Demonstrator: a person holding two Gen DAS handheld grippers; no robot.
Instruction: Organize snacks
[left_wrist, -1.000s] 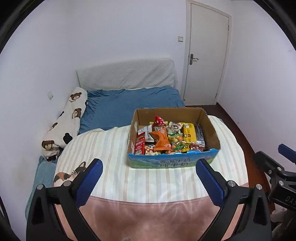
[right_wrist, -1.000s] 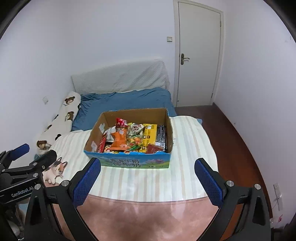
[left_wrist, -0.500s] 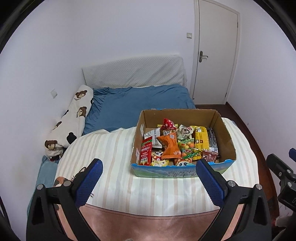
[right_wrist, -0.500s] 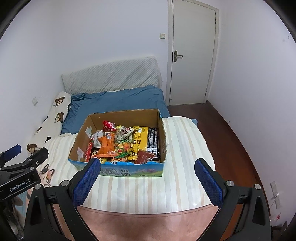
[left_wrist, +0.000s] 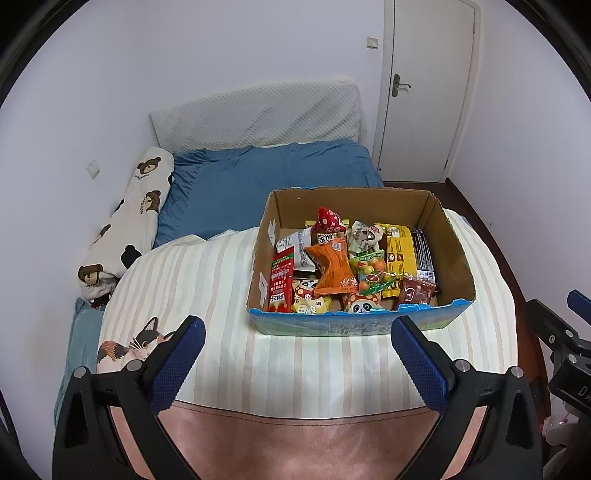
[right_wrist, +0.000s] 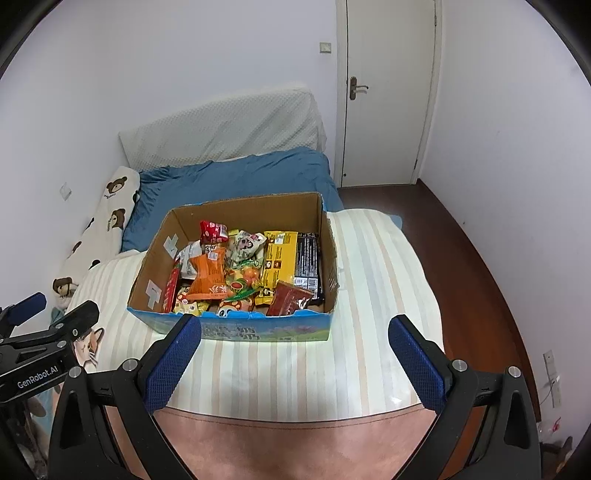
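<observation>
While both tongs, left (left_wrist: 295, 343) and right (right_wrist: 293, 341), gape wide and empty, cardboard box (left_wrist: 448, 236) on striped bed (left_wrist: 207, 295) holds jumbled snack packets (left_wrist: 332, 264).

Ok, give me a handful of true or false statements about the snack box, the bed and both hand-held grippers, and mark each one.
1. The cardboard box sits on the striped blanket. True.
2. The left hand-held gripper clamps a snack. False: it is open and empty.
3. The orange packet lies inside the box. True.
4. The box is empty. False: it holds many snacks.
5. The right hand-held gripper is open. True.
6. The door stands open. False: it is shut.
</observation>
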